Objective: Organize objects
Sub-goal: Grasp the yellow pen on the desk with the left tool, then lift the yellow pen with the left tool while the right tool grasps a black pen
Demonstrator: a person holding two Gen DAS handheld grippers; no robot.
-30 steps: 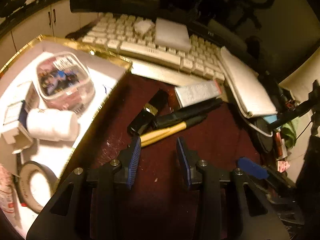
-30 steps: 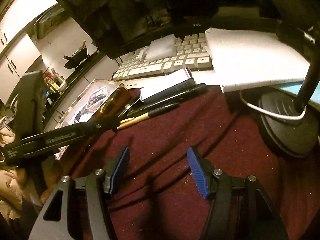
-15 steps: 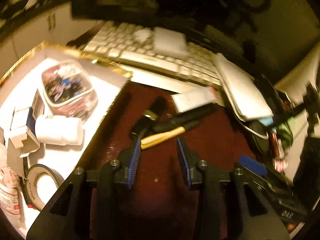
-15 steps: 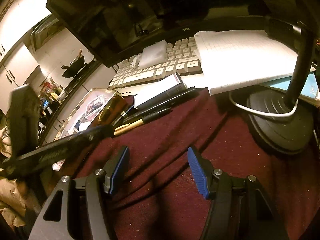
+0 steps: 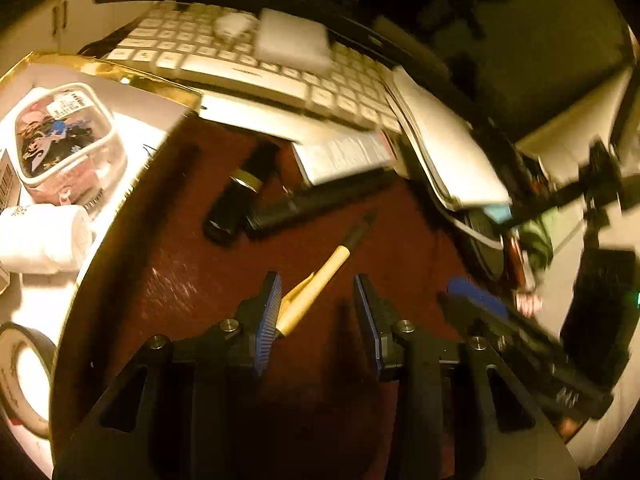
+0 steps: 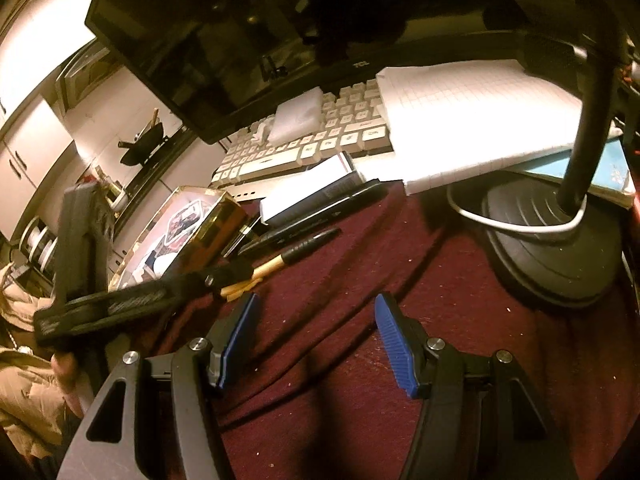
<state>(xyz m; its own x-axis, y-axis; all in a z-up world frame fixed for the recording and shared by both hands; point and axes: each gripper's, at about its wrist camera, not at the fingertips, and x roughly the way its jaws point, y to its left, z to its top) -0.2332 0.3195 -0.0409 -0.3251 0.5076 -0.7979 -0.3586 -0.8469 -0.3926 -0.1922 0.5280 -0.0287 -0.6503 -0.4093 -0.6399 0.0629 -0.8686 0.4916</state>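
A yellow pen with a black tip (image 5: 320, 276) lies on the dark red cloth (image 5: 180, 280), its rear end between the blue pads of my left gripper (image 5: 316, 300), which is open around it. The pen also shows in the right wrist view (image 6: 276, 264), with the left gripper (image 6: 224, 276) over it. A black pen (image 5: 320, 200) and a short black tube (image 5: 240, 196) lie beyond. My right gripper (image 6: 316, 316) is open and empty above the cloth.
A gold-rimmed box (image 5: 100, 68) at left holds a clear plastic container (image 5: 64, 144), a white bottle (image 5: 44, 236) and a tape roll (image 5: 20, 380). A white keyboard (image 5: 240, 60), a notebook (image 6: 460, 120), a monitor (image 6: 240, 40) and a lamp base (image 6: 552, 248) lie behind.
My left gripper has moved forward so that the yellow pen's end now lies between its pads; the pen has turned away from the black pen. My right gripper has barely shifted.
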